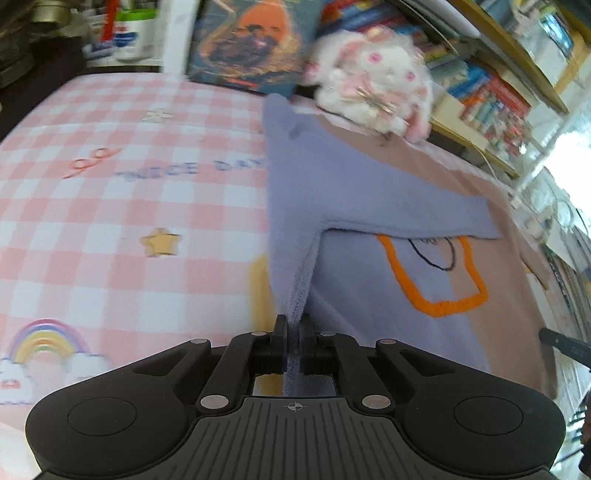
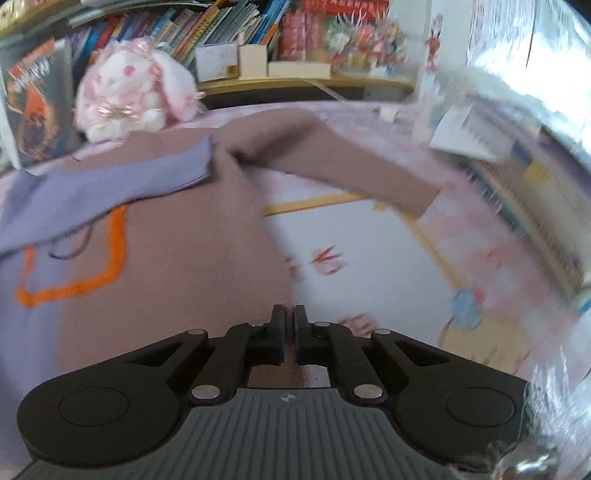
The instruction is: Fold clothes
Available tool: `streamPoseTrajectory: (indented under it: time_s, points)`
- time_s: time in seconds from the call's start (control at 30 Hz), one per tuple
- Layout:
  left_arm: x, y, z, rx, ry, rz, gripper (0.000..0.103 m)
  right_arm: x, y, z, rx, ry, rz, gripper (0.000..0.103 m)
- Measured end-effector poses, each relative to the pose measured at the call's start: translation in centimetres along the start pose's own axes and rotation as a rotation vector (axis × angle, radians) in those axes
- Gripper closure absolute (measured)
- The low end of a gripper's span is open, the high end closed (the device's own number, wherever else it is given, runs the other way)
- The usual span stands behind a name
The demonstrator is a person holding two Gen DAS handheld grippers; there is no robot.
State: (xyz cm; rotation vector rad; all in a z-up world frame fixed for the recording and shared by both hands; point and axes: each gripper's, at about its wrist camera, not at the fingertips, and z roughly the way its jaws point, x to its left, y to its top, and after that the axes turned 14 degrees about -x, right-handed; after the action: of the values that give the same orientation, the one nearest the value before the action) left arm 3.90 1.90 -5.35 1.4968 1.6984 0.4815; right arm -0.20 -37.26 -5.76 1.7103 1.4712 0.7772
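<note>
A sweater in lavender and dusty brown with an orange outline on its front lies on the bed. Its lavender sleeve is folded across the chest. My left gripper is shut on the lavender side edge and lifts it in a ridge. In the right wrist view my right gripper is shut on the brown edge of the sweater. The brown sleeve stretches out to the right over the bedsheet.
A pink checked sheet with cartoon prints covers the bed. A white and pink plush rabbit and a large book sit at the far edge. Bookshelves stand behind. Papers lie at the right.
</note>
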Motion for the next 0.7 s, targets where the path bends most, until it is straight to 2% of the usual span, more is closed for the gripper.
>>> streamPoseTrajectory:
  time_s: [0.07,0.13,0.2,0.3,0.37,0.4,0.43,0.5,0.53,0.57,0.7]
  points:
    - [-0.1,0.1,0.1,-0.004,0.006,0.0,0.099,-1.3,-0.1,-0.3,0.028,-0.006,0.001,0.099]
    - [-0.3,0.2,0.3,-0.008,0.013,0.0,0.099,-2.0,-0.4,-1.6,0.125,0.055,0.034,0.099]
    - [-0.4,0.3,0.4,-0.012,0.019,0.0,0.099,-0.9,-0.6,-2.9,0.228,0.229,0.037,0.099]
    - [-0.5,0.5,0.5,-0.016,0.029,0.002,0.099,2.6,-1.1,-3.6,0.248,0.41,-0.119,0.099]
    - [-0.4,0.5,0.4,-0.01,0.036,0.014,0.099,3.6,-0.8,-3.2,0.215,0.422,-0.171,0.099]
    - [-0.5,0.4,0.2,-0.007,0.037,0.018,0.099,3.3,-0.4,-2.5,0.191,0.384,-0.155,0.099]
    - [-0.6,0.2,0.0,-0.004,0.035,0.019,0.099,3.0,0.0,-1.7,0.167,0.345,-0.137,0.099]
    - [-1.0,-0.3,-0.4,0.002,0.024,0.012,0.099,1.6,1.1,0.3,0.105,0.182,-0.101,0.099]
    - [-1.3,-0.6,-0.5,0.003,0.02,0.013,0.099,0.9,1.5,0.9,0.102,0.144,-0.07,0.099]
    - [-1.5,-0.8,-0.6,-0.001,0.02,0.024,0.099,0.0,1.8,1.3,0.11,0.137,-0.044,0.099]
    - [-1.8,-0.7,-0.3,-0.007,0.012,0.034,0.099,-0.6,1.1,0.6,0.115,0.158,-0.095,0.099]
